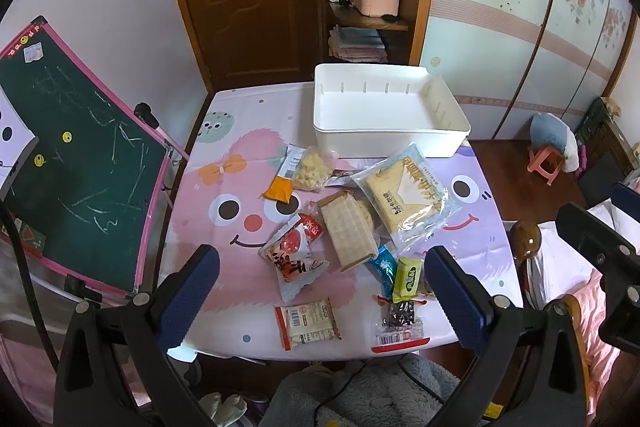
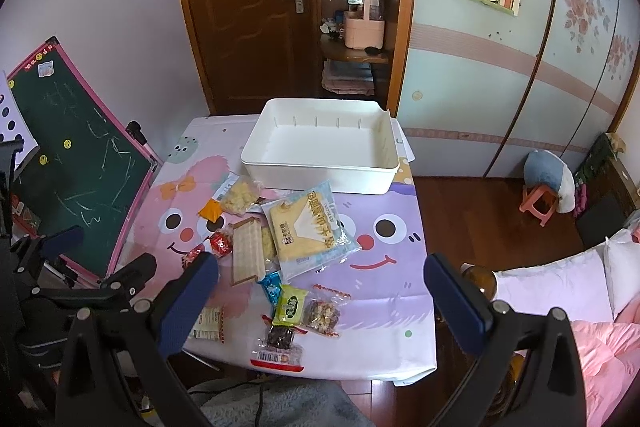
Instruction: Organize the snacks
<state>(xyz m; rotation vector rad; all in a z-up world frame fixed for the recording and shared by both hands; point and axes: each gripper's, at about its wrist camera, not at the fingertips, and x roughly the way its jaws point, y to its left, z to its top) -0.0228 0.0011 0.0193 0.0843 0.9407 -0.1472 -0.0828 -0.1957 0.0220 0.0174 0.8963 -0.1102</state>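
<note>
Both my jaws spread apart, holding nothing, above the snack pile.
One white bin [image 1: 390,137] sits empty at the tabletop's [image 1: 224,291] far edge; about a dozen snack packets [image 1: 360,227] lie loose before it, several overlapping, one bread bag [image 2: 308,229] biggest.

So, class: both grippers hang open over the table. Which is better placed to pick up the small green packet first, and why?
Right, probably. In its own view the green packet lies between the right gripper fingers; in the left gripper view it sits off toward one finger.
</note>
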